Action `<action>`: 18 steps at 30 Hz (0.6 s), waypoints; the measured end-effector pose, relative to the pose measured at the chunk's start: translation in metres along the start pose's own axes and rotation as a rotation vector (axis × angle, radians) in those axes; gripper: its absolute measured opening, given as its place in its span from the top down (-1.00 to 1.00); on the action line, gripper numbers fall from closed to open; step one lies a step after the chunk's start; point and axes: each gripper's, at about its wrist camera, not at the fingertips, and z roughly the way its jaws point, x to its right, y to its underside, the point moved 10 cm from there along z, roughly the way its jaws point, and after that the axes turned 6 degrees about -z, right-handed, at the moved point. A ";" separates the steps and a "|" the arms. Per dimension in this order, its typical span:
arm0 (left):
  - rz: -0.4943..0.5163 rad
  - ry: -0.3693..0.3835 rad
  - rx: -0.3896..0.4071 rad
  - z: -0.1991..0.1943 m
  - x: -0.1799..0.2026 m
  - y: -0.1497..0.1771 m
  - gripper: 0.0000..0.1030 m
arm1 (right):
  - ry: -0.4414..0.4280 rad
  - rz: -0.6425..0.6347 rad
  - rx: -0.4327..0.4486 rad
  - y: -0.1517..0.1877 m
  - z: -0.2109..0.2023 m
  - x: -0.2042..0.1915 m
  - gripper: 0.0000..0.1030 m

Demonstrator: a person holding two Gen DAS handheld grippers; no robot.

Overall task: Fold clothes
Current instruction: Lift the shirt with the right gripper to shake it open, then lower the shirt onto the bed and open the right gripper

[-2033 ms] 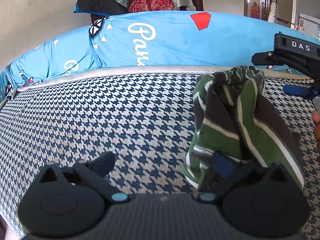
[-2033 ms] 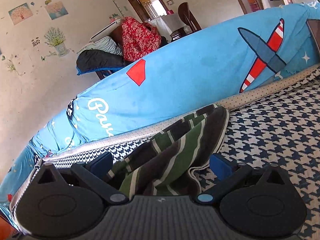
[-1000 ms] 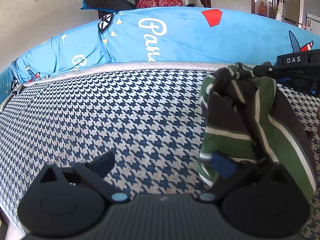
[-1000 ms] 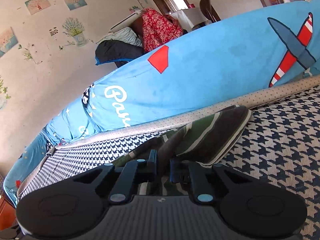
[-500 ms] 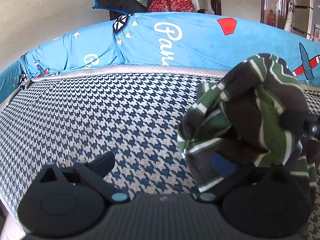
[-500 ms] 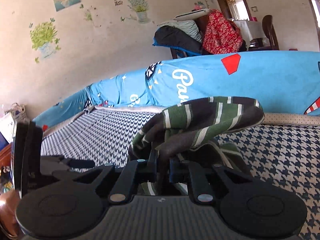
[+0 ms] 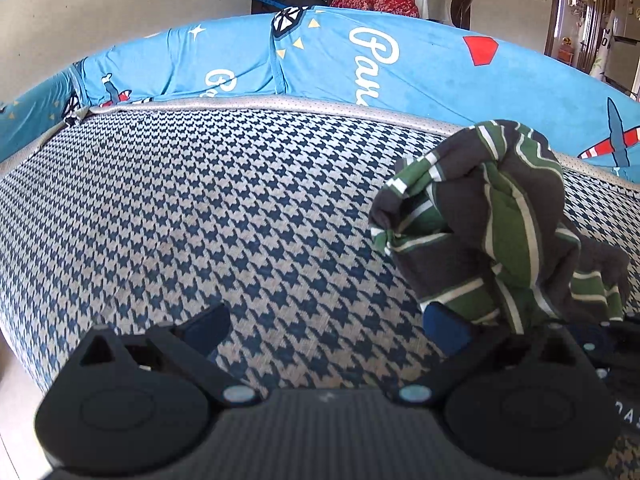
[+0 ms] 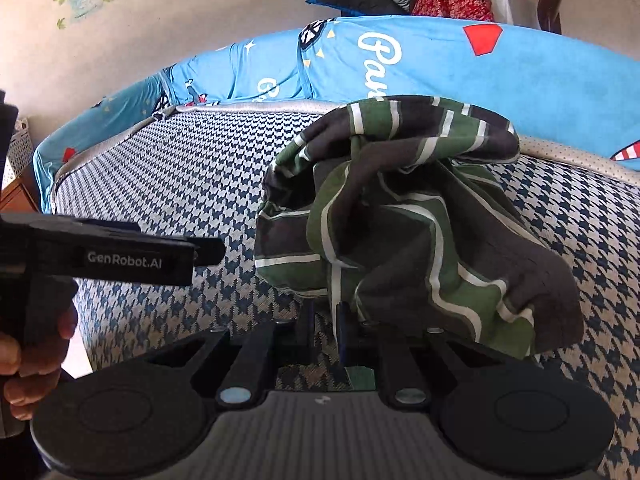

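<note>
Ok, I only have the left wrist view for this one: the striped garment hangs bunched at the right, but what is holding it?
Observer: The right gripper is, its jaws shut on a fold of the striped garment.
Operator: Is the left gripper touching the cloth?
Observer: No. Seen from the right wrist, the left gripper ends short of it, with houndstooth mattress showing between.

Garment (image 8: 400, 216) over mattress (image 7: 200, 208) (bedding (image 7: 420, 68) behind)
</note>
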 end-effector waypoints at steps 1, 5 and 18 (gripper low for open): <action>0.000 -0.002 -0.002 -0.001 0.000 0.004 -1.00 | 0.007 0.009 0.002 0.002 -0.003 0.000 0.72; 0.031 -0.030 -0.007 -0.006 0.001 0.019 -1.00 | 0.056 0.030 -0.010 0.012 -0.015 0.000 0.54; 0.092 -0.024 -0.035 -0.019 0.014 0.055 -1.00 | 0.227 0.182 -0.059 0.051 -0.048 0.018 -0.16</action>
